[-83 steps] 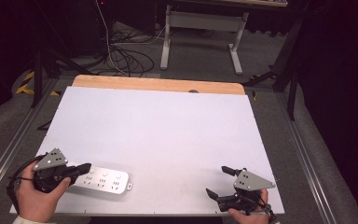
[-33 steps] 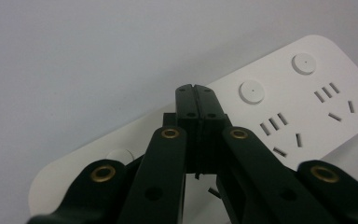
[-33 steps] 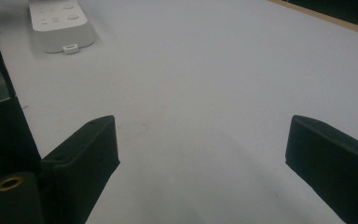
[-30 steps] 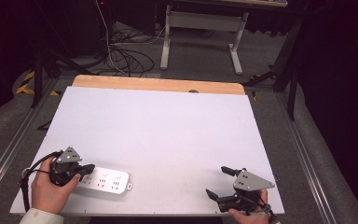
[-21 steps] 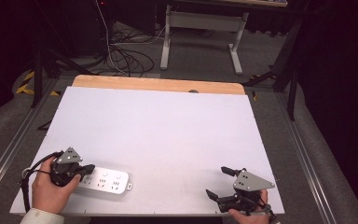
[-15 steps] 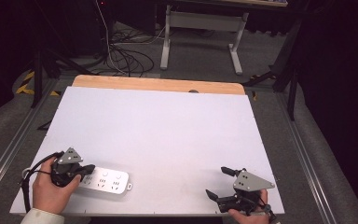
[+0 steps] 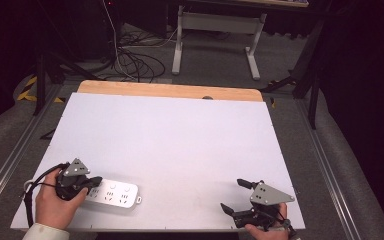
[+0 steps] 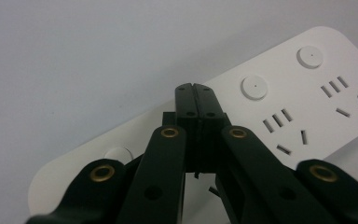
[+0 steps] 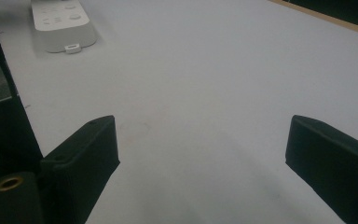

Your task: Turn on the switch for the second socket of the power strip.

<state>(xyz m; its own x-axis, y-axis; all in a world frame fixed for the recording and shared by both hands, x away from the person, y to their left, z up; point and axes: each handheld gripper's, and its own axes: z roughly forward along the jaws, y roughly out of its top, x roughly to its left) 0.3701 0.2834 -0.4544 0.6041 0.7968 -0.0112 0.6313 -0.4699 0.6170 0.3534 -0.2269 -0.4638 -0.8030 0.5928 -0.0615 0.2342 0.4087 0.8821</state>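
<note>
Pressing together w/ no gap, the left gripper's (image 8: 196,95) two black jaws meet tip to tip right over the white power strip (image 8: 279,100); nothing sits between them. In the left gripper view the tips lie over the strip's top face, just beside a round button and near a set of socket slots. Whether they actually touch the plastic, can't tell.

Going outward: from the high view the left gripper (image 7: 91,182) sits at the strip's left end, held in the person's left hand (image 7: 55,202), w/ a black cable looping off to the left by the table edge. The power strip (image 7: 114,193) lies flat near the near-left corner of the white table (image 7: 180,135), long side running left-right, a small tab at its right end.

Over at the near-right corner, the right gripper (image 7: 237,196) has its jaws spread wide apart, nothing btwn them, pointing left across the bare tabletop. The right hand (image 7: 267,230) holds it at the table's near edge; grey three-cornered plate on top. In the right gripper view the two black pads (image 9: 91,144) stand well apart over plain white surface, and the power strip (image 9: 63,23) shows far off at upper left.

Beyond the far edge: a wooden strip (image 7: 170,90) along the table, then floor cables (image 7: 135,60) and a white desk frame (image 7: 220,35).
</note>
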